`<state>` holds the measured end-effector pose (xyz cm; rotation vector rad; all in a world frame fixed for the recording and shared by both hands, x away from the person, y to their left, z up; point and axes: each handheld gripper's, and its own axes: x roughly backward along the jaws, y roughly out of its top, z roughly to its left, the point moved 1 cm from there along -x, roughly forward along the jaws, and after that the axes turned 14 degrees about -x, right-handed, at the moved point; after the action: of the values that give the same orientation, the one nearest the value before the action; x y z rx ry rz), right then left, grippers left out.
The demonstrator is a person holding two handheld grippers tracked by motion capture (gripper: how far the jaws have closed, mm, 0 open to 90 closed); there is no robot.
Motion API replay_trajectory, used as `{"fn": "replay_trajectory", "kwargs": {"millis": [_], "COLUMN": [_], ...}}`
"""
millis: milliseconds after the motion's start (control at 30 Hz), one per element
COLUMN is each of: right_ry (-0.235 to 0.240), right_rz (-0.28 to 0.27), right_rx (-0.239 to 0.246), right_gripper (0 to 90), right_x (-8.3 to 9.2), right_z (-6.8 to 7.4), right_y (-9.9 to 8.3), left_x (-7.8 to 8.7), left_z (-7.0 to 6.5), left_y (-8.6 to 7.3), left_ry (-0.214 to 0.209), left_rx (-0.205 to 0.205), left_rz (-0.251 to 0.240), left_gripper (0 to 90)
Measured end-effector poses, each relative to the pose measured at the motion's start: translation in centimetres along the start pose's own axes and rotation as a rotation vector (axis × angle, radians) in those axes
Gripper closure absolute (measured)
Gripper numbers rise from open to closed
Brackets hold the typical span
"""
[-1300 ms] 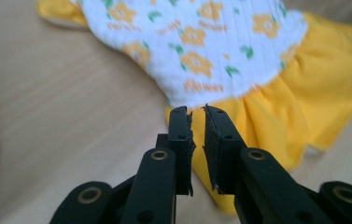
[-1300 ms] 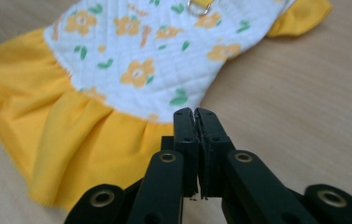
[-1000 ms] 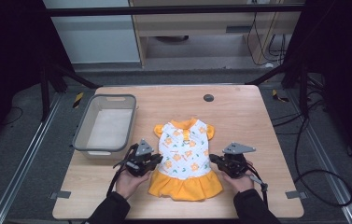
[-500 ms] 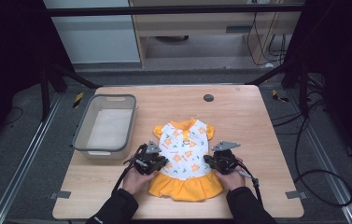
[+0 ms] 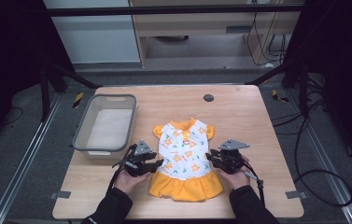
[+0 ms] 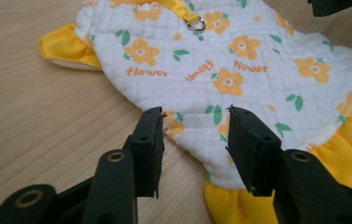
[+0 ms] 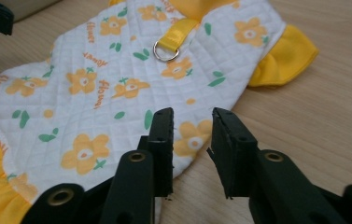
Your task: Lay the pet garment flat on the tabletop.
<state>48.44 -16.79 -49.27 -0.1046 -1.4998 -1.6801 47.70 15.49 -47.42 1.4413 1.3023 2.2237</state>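
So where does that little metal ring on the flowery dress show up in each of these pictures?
High view: the metal ring is a tiny glint on the dress, mid-chest below the collar.
Left gripper view: top centre, above the jaws.
Right gripper view: upper middle, left of centre.
Shared landmark: the yellow strap that holds the ring, running down from the collar.

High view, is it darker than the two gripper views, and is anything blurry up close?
High view: dim, black surroundings, only the table and dress lit. Left gripper view: bright and even, dress print sharp, the left gripper soft at the bottom edge. Right gripper view: the metal ring glints, no harsh shadows.
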Motion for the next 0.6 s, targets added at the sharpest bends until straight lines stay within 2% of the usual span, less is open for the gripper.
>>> {"fn": "replay_trajectory", "kwargs": {"millis": [133,233,400,533,600], "right_ry": [-0.034,-0.039,-0.056,-0.065,-0.073], "right_rz": [-0.041,-0.061,-0.104,-0.101,-0.105], "right_rx": [0.02,-0.002,-0.046,-0.09,-0.098], "right_gripper": [57.1,51.0,35.2,24.4,22.5], "right_x": [1.3,2.1,3.4,3.8,4.0], "right_z": [-0.4,-0.9,-2.0,-2.8,-3.2], "right_y": [0.0,-0.1,-0.2,-0.4,-0.6], "left_x": [1.3,2.1,3.3,4.4,4.9], "left_z": [0.0,-0.1,-0.5,-0.7,-0.7], "left_y": [-0.4,-1.0,-2.3,-3.4,-3.8], "left_ry": [-0.009,0.001,0.012,0.013,0.017], "left_rx": [-0.008,0.001,-0.003,-0.005,-0.001], "left_rz": [-0.011,-0.027,-0.025,-0.03,-0.028], "left_gripper": [45.6,41.9,36.6,33.8,32.8]}}
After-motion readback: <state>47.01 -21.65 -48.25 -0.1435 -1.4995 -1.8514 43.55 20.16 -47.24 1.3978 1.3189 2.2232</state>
